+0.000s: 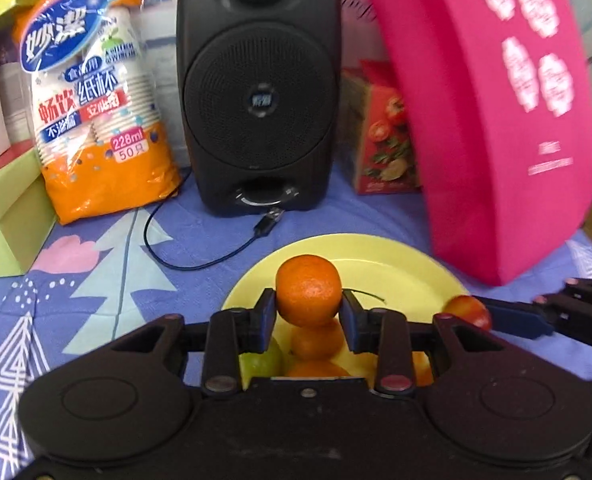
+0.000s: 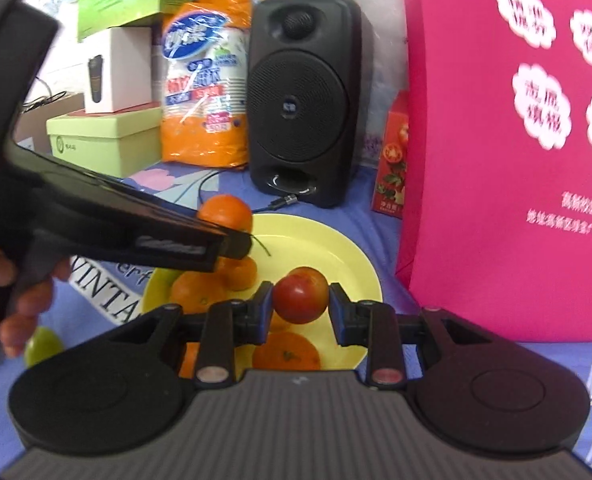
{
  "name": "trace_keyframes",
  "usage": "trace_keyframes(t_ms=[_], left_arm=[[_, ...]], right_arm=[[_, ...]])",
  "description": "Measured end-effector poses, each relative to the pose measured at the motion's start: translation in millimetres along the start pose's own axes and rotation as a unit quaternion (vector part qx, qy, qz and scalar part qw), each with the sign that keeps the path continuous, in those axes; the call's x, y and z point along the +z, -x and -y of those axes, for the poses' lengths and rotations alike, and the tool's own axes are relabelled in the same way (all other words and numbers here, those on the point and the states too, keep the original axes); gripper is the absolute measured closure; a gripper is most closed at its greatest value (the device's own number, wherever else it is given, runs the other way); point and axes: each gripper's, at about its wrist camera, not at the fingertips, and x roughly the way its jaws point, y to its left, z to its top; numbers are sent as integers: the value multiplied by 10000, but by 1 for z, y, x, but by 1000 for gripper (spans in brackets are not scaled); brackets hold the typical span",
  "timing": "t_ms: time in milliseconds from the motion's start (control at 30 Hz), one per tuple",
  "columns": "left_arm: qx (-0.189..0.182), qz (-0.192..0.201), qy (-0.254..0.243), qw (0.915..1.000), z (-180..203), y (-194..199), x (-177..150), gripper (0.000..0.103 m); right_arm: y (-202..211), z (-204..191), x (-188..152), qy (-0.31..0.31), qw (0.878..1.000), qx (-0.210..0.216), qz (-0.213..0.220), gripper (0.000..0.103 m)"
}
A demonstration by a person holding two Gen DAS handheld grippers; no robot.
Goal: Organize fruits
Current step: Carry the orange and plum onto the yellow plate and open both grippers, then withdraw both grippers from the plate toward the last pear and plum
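My left gripper (image 1: pixel 309 312) is shut on an orange tangerine (image 1: pixel 309 295) and holds it above the yellow plate (image 1: pixel 396 268). Several tangerines (image 1: pixel 316 340) and a green fruit (image 1: pixel 262 360) lie on the plate beneath it. My right gripper (image 2: pixel 301 300) is shut on a red apple-like fruit (image 2: pixel 301 294) above the same plate (image 2: pixel 336 248), to the right of the left gripper. In the right wrist view the left gripper's tangerine (image 2: pixel 226 210) shows over stacked tangerines (image 2: pixel 200 292). A green fruit (image 2: pixel 42 346) lies on the cloth left of the plate.
A black speaker (image 1: pixel 258 88) with a loose USB cable (image 1: pixel 200 256) stands behind the plate. A pink bag (image 1: pixel 492 120) stands at right, a red carton (image 1: pixel 384 136) behind it. A paper-cup pack (image 1: pixel 92 100) and green boxes (image 1: pixel 4 216) stand at left.
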Motion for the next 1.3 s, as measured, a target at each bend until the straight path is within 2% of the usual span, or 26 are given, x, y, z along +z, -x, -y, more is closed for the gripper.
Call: trace_keyframes(t_ms=[67,100,133,167,300,467,733,900,1100,1200,1300], left_arm=[[43,3,85,10000,-2,-4,1,55],[15,54,105,9999,-4,-1,-1,48],[42,99,99,9999,-5,1,-1,43],[93,142,70,9998,-6,5,-2,35],[125,227,-138,9996,-8,27,-12,35],[-54,369,33,9993,-18,66,-34,35],[-27,658,180,9977,-32,140,-93,35],[297,806,137,9962,-31,173,-137,35],[545,620,246,9963,-32,172,-175,35],[449,547,432,9966,-37,162,-183,35],[408,521,366,9971,-36,151,-184,35]], right_arm=[[-4,2,0,-84,10000,40,6,70],[-4,2,-1,-72,10000,33,33,65],[-4,2,-2,-48,10000,21,59,55],[-3,1,-2,-17,10000,3,76,53],[7,-4,-3,90,9999,-18,131,53],[36,-11,-12,134,9996,64,242,53],[76,-33,-44,157,9993,281,210,51],[88,-58,-71,202,9983,548,72,51],[89,-91,-95,411,9968,670,-103,51],[88,-99,-102,457,9958,766,-185,53],[82,-104,-105,581,9945,822,-302,59]])
